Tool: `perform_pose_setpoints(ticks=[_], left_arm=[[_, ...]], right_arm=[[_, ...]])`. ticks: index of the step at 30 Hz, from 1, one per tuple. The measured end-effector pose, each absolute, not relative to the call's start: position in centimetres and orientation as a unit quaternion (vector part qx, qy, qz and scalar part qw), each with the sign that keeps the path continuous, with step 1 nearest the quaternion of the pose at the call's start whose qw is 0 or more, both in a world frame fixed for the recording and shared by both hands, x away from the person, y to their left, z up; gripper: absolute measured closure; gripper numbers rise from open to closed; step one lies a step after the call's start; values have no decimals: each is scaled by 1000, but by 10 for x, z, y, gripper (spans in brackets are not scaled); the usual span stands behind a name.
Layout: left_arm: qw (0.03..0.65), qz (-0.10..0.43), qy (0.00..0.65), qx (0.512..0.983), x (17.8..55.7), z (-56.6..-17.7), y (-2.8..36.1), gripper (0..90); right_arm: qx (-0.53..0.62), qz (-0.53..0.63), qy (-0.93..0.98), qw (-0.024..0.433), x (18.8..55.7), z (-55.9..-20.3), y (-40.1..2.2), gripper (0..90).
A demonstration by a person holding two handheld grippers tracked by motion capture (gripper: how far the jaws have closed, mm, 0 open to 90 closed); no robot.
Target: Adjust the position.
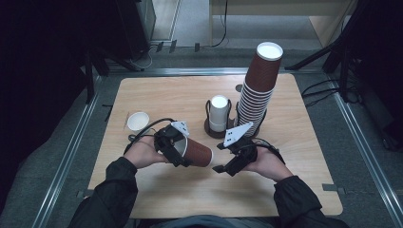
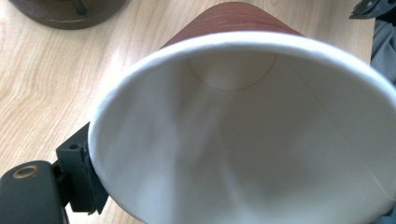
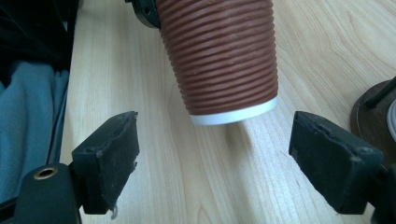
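We are holding the ribbed brown paper cup (image 1: 197, 153) on its side just above the table (image 1: 157, 95) with our left gripper (image 1: 173, 147) clamped at its rim, base pointing toward three o'clock. Our right gripper (image 1: 228, 164) is waiting wide open at the base. The cup is likely light and crushable, so we are judging the stiffer base ring the best hold.
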State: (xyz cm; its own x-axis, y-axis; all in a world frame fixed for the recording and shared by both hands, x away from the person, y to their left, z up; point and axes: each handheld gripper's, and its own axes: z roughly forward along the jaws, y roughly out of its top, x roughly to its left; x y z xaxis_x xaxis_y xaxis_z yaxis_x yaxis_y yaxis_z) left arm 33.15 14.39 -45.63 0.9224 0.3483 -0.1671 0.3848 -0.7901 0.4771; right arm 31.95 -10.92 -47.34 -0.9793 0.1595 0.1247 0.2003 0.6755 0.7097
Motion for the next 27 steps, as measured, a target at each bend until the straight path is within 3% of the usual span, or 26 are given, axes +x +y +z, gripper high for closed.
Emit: perform_pose_setpoints(ticks=[27], left_arm=[[266, -61, 149, 950, 317, -447, 114, 79]], right_arm=[[-47, -375, -925, 19, 310, -483, -77, 173]])
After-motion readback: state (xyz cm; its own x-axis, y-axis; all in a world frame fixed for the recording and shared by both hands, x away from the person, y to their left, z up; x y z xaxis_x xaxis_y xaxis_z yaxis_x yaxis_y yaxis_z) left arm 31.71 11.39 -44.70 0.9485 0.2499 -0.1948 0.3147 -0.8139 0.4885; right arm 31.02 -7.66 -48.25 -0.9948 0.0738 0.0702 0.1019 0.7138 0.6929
